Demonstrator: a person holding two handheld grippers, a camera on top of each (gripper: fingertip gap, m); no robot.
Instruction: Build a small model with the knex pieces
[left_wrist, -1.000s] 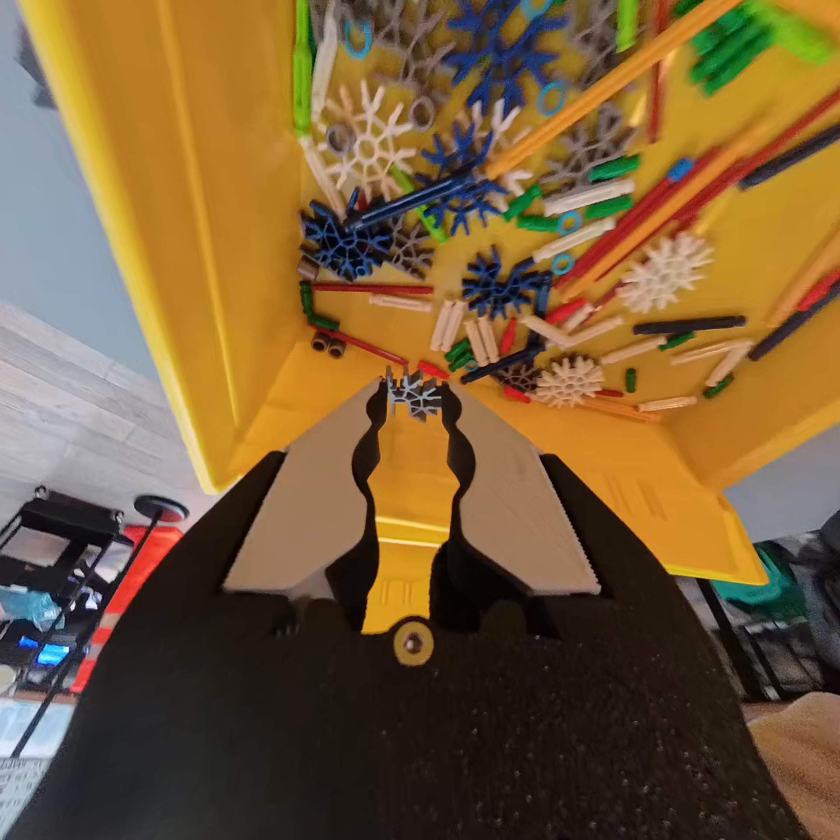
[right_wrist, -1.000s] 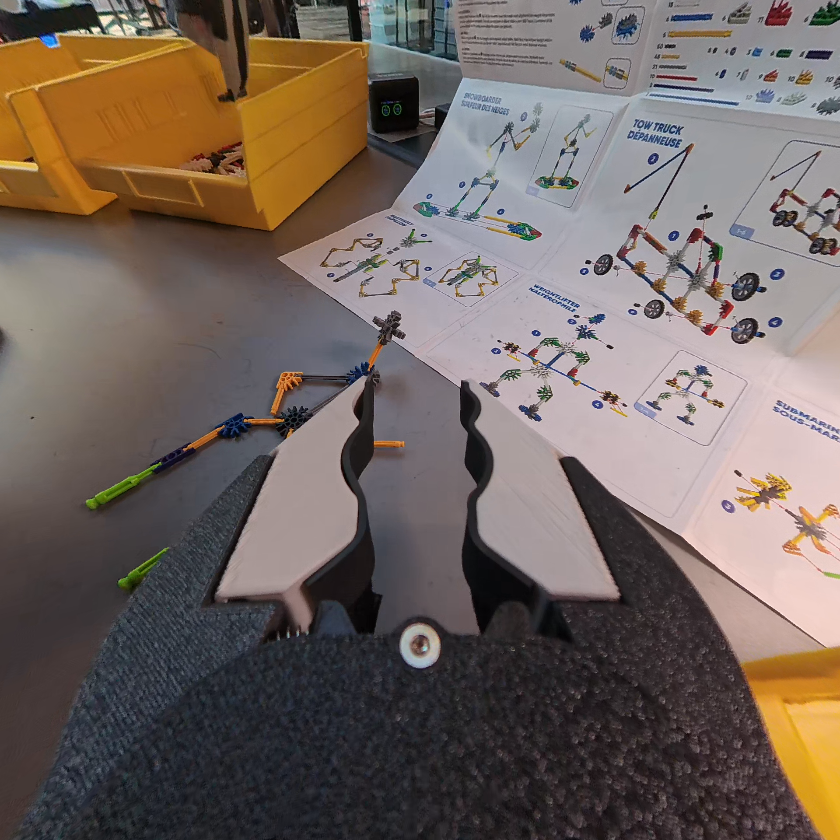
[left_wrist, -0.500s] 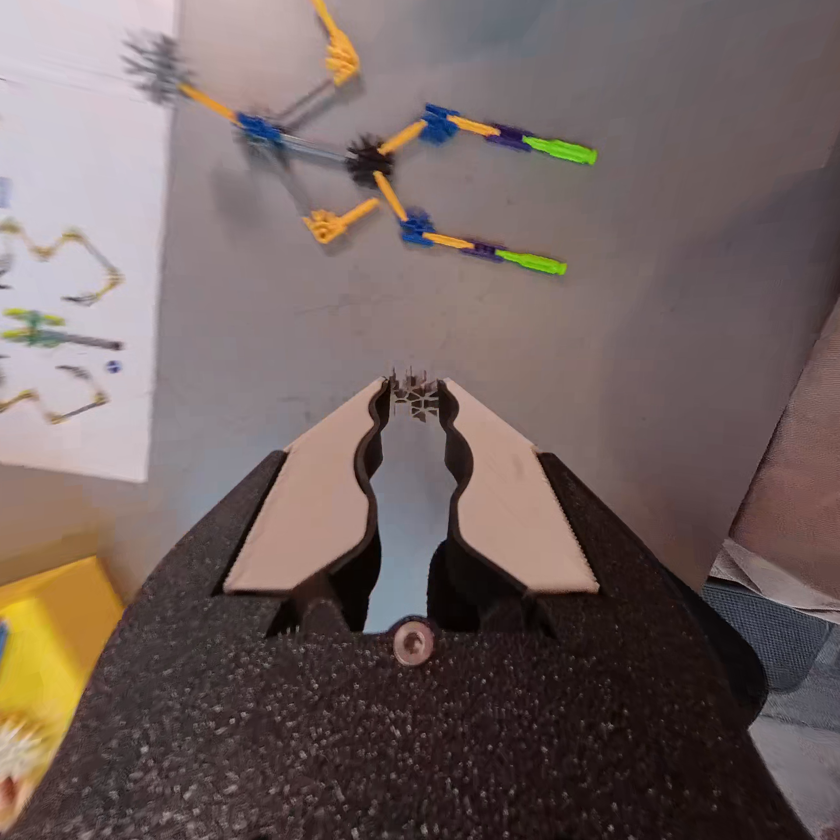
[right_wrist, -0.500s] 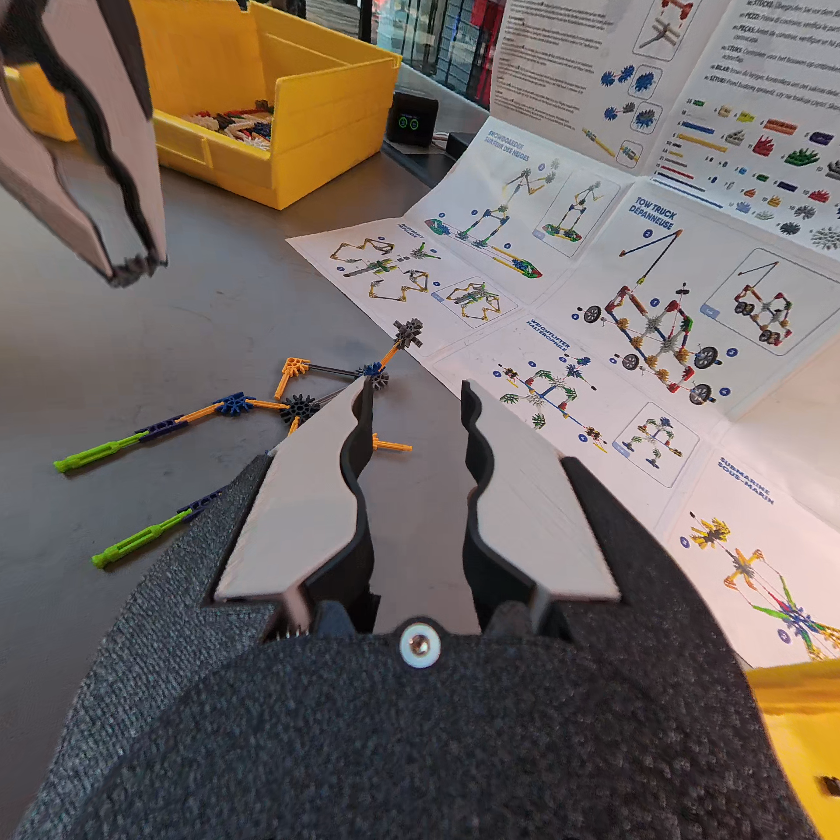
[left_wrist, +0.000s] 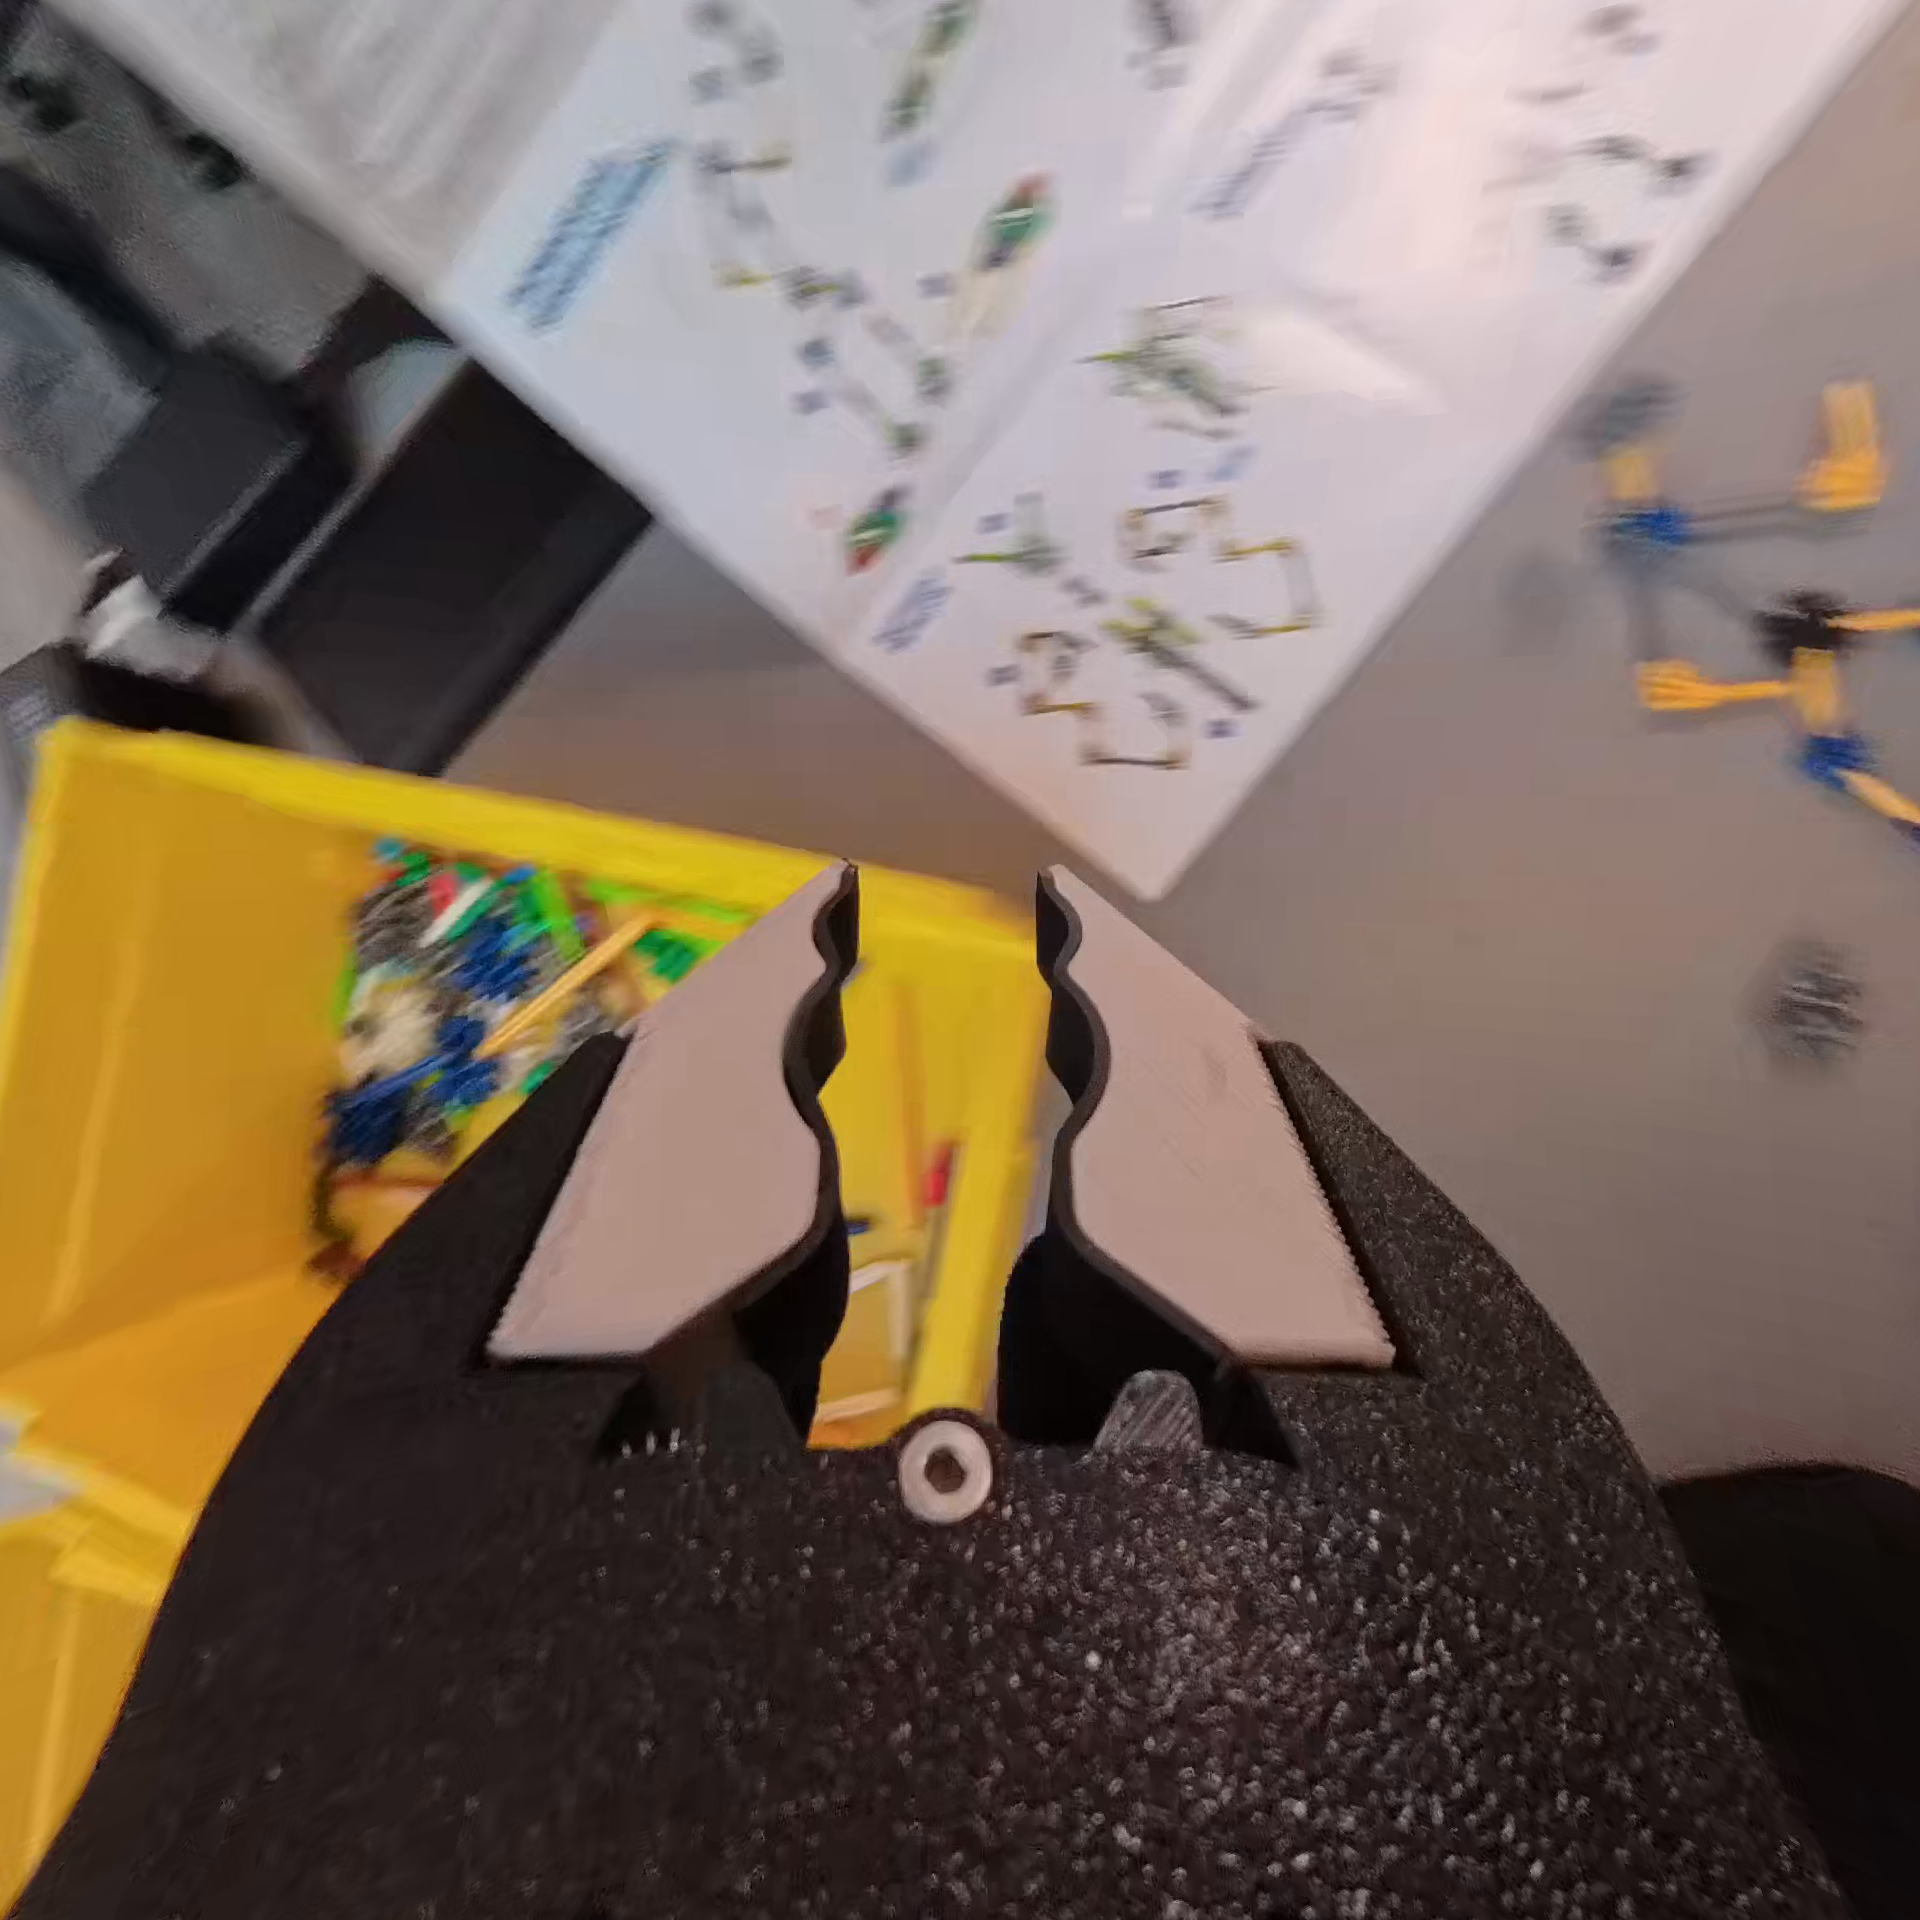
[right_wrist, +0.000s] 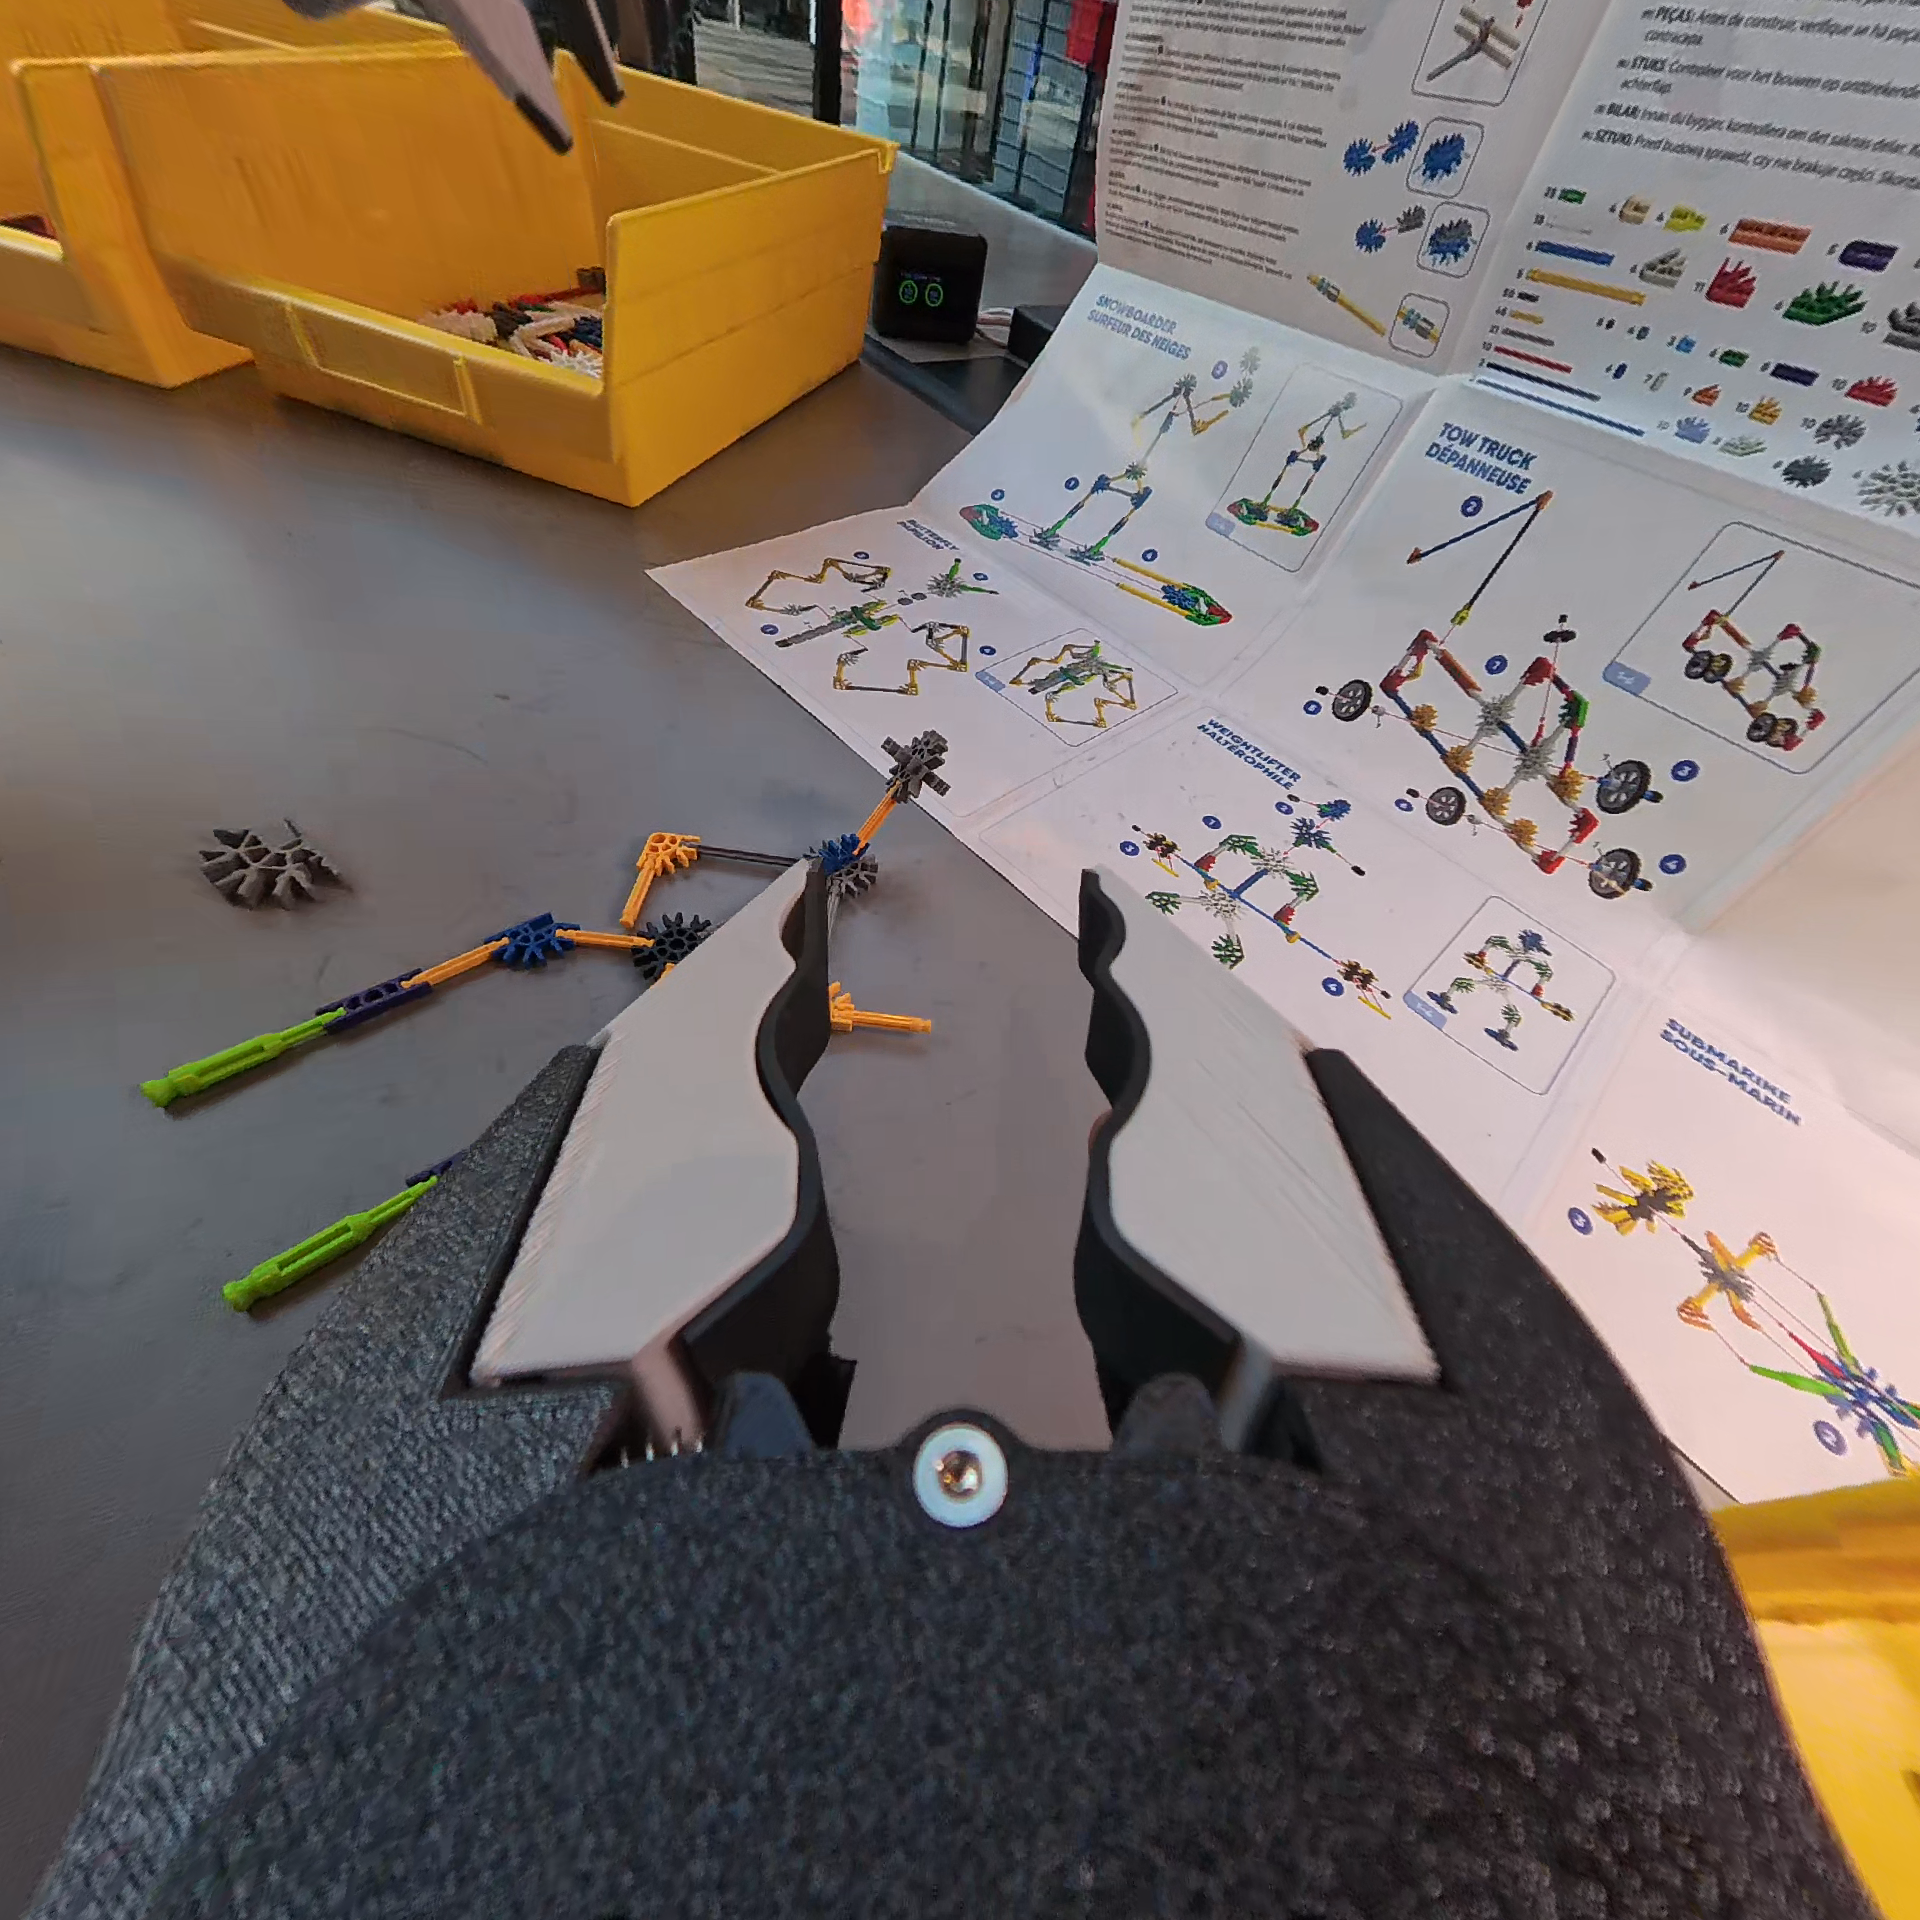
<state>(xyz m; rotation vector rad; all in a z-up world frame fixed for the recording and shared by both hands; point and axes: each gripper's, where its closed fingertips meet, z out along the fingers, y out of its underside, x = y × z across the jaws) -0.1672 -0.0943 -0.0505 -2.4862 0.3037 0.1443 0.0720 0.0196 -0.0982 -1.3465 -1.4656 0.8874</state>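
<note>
Left gripper (left_wrist: 948, 904), jaws apart and empty, hangs above a yellow bin (left_wrist: 156, 935); right gripper (right_wrist: 948, 883), likewise parted and empty, hovers beside a rod-and-connector figure (right_wrist: 665, 935) on the grey table (right_wrist: 416, 675).

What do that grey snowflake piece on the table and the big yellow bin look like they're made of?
The grey snowflake piece looks like moulded hard plastic with a matte finish: crisp, even spokes and no shine. The yellow bin also looks like plastic, smooth and slightly glossy, with uniform colour and moulded ribs and rims. Neither can be confirmed from sight alone.
</note>
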